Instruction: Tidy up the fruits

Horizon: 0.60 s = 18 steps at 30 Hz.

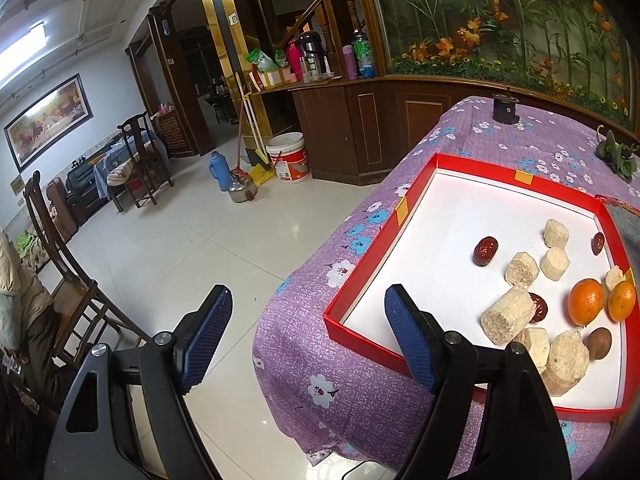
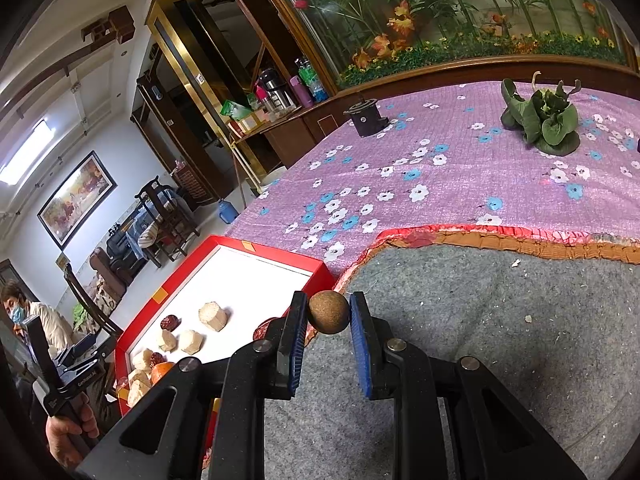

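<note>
Holding one small brown round fruit between the pads of my right gripper, which is closed on it, I am above the grey mat in the lower centre of the frame. My left gripper hangs wide open and empty beside the red tray. I judge the sorting has hardly begun: two oranges, the red dates, another brown fruit and the pale puffed cakes lie mixed in the tray, at right.
</note>
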Each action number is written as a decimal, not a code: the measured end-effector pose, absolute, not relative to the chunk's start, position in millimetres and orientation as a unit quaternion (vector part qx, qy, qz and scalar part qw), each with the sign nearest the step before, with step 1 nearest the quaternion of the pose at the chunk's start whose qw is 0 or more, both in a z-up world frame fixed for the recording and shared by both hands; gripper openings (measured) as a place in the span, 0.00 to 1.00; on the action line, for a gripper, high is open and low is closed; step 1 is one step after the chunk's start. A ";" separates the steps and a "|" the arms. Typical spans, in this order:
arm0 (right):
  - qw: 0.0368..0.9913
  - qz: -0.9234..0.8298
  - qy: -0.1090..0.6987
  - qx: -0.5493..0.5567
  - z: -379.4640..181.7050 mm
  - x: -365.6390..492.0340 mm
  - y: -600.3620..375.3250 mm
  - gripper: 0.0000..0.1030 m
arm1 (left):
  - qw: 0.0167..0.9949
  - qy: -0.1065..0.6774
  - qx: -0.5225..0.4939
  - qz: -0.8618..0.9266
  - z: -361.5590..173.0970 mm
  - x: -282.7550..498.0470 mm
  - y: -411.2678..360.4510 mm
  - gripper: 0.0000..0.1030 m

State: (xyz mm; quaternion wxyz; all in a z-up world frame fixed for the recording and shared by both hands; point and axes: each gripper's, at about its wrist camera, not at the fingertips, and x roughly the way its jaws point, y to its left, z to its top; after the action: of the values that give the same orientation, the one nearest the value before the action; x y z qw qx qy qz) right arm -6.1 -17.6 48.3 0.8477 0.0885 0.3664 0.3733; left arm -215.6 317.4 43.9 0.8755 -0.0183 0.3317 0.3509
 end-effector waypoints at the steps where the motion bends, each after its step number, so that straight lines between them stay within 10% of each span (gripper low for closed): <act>1: 0.848 0.373 0.366 0.088 48.4 -6.2 -17.7 0.21 | 0.875 0.332 -0.018 0.351 43.3 -216.8 317.9 0.77; 18: 0.842 0.395 0.358 0.084 55.9 -17.6 -5.0 0.21 | 0.875 0.330 -0.021 0.354 43.9 -218.1 321.1 0.77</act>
State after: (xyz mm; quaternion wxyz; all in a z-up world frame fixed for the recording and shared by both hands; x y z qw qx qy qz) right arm -17.6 -5.0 55.9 0.8419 0.0842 0.3579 0.3949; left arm -218.1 321.1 43.9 0.8749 -0.0205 0.3298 0.3541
